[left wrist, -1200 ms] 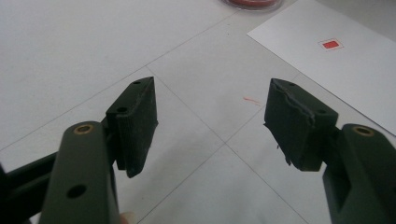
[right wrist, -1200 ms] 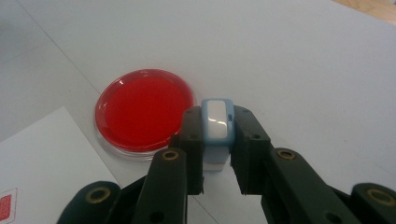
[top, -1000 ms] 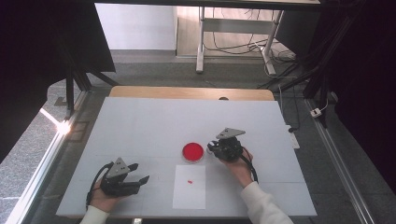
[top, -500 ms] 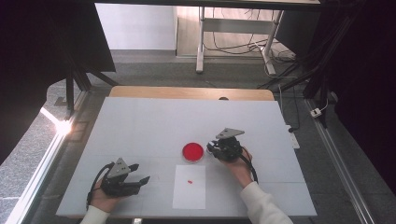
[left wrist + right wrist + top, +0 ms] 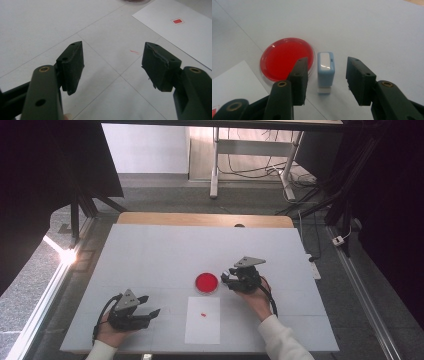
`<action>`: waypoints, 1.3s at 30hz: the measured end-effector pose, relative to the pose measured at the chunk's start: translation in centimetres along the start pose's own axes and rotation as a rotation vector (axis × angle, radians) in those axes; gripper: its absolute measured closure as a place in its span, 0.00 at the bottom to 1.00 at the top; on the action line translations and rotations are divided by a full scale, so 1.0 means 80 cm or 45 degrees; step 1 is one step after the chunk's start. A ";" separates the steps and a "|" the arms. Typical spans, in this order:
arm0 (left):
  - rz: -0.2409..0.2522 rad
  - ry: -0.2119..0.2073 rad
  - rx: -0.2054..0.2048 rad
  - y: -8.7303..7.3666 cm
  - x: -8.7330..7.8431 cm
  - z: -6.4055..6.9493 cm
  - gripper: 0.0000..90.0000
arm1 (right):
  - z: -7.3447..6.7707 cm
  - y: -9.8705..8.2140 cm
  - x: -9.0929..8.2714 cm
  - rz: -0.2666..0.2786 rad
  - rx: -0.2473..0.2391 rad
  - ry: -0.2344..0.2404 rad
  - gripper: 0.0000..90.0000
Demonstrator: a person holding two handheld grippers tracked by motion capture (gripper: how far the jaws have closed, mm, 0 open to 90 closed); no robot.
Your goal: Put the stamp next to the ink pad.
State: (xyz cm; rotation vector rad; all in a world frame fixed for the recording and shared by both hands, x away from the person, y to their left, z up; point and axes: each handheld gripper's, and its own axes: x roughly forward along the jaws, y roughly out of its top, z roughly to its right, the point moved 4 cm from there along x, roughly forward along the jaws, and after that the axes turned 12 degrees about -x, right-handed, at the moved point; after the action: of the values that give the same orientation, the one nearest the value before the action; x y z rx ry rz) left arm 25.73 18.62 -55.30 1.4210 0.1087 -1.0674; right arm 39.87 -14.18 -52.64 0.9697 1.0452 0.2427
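High view: our right tongs sit mid-frame beside the red ink pad, the left tongs resting lower left on the bench, gaping and empty

Right gripper view: the jaws have just been opening, clear of the blue stamp standing at centre. We judge it released; backing away comes next

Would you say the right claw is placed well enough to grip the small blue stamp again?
Probably yes: the right claw has just been opening, its jaws stand apart on either side of the upright blue stamp, and nothing lies between; the red dish sits beside it.
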 end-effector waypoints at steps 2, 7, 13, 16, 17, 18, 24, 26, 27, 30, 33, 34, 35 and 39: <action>0.001 0.000 0.000 0.000 0.000 0.000 0.38 | 0.000 0.000 -0.003 0.022 0.004 0.014 0.54; -0.004 -0.006 0.000 0.000 0.001 -0.001 0.38 | 0.000 0.001 -0.012 0.068 -0.008 0.034 0.49; -0.003 -0.010 -0.017 0.001 0.002 -0.005 0.38 | 0.002 -0.002 -0.024 0.120 -0.003 0.042 0.47; 0.000 -0.013 -0.019 0.001 0.002 -0.006 0.38 | 0.003 -0.004 -0.029 0.145 0.000 0.056 0.46; 0.002 -0.015 -0.021 0.001 0.002 -0.007 0.37 | 0.003 -0.005 -0.032 0.143 -0.005 0.051 0.46; 0.002 -0.014 -0.021 0.001 0.002 -0.007 0.37 | 0.003 -0.005 -0.035 0.154 -0.009 0.055 0.46; -0.010 -0.015 -0.019 0.000 0.003 -0.007 0.35 | 0.003 -0.014 -0.055 0.181 -0.028 0.020 0.46; -0.005 -0.014 -0.021 0.001 0.002 -0.007 0.35 | 0.001 -0.019 -0.063 0.181 -0.037 0.001 0.46; -0.004 -0.010 -0.021 0.001 0.001 -0.007 0.34 | 0.001 -0.021 -0.067 0.178 -0.038 -0.005 0.46; -0.009 -0.003 -0.021 0.001 0.002 -0.007 0.33 | -0.001 -0.030 -0.082 0.175 -0.039 -0.021 0.46; -0.009 0.002 -0.018 0.001 0.002 -0.007 0.33 | -0.002 -0.044 -0.101 0.180 -0.041 -0.049 0.46; -0.009 0.002 -0.017 0.001 0.002 -0.007 0.33 | -0.001 -0.048 -0.107 0.188 -0.037 -0.060 0.46; -0.009 0.003 -0.015 0.001 0.003 -0.007 0.33 | -0.001 -0.052 -0.113 0.194 -0.036 -0.067 0.46; -0.011 0.006 -0.008 0.001 0.003 -0.005 0.33 | -0.001 -0.068 -0.134 0.219 -0.050 -0.096 0.45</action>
State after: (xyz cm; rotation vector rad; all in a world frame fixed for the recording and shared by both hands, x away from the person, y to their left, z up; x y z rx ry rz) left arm 26.16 18.83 -55.48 1.4188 0.1215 -1.0695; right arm 32.84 -23.61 -50.21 1.0267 0.8857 0.3645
